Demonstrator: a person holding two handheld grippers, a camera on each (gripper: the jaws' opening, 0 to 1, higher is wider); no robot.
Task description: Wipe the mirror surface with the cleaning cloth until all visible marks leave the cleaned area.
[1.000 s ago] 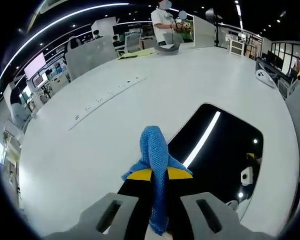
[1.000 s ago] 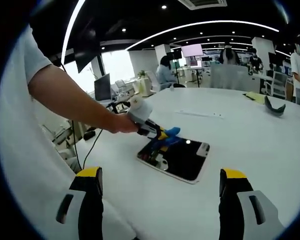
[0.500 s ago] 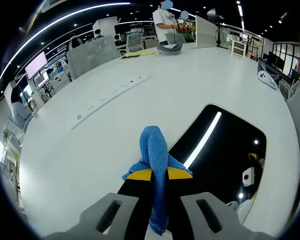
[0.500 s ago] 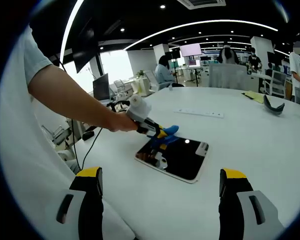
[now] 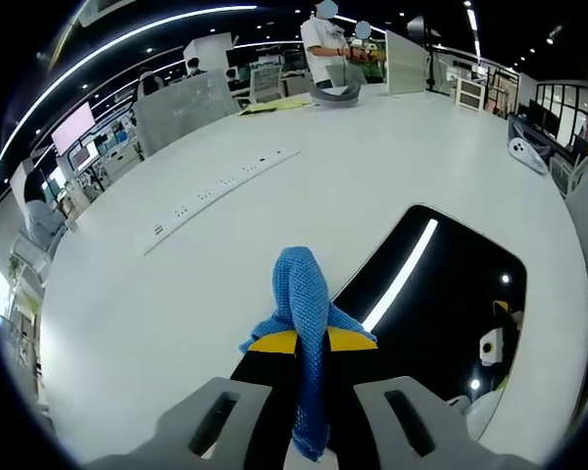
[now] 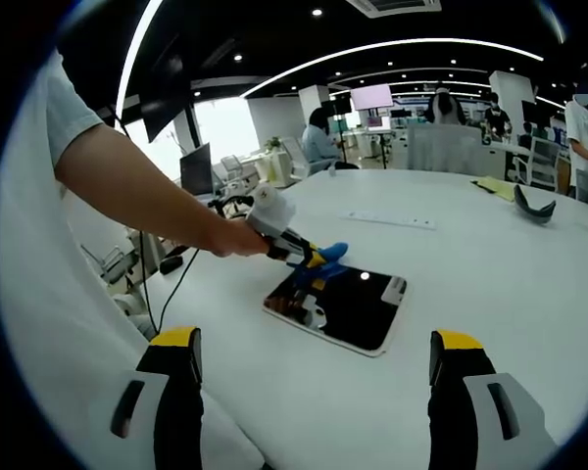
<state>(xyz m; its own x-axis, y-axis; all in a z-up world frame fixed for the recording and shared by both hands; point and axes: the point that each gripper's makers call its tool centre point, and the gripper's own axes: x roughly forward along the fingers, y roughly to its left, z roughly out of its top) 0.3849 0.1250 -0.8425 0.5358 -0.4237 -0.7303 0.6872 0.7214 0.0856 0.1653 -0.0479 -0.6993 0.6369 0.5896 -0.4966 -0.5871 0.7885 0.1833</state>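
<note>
left gripper [image 5: 302, 343]: jaws shut tight on blue knit cloth [image 5: 303, 313], at the mirror's edge | mirror [image 6: 338, 308]: dark, shiny, flat on white worktop [image 6: 490, 284] | right gripper [image 6: 309, 377]: jaws wide apart, holding nothing

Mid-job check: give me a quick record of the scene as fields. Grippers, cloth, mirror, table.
left gripper: shut on the blue cloth, over the mirror's near edge
right gripper: open, holds nothing, back from the mirror
mirror: flat on the white table, dark, reflecting ceiling lights
marks: too small to tell
table extras: power strip set in the top
background: people at far desks
</note>
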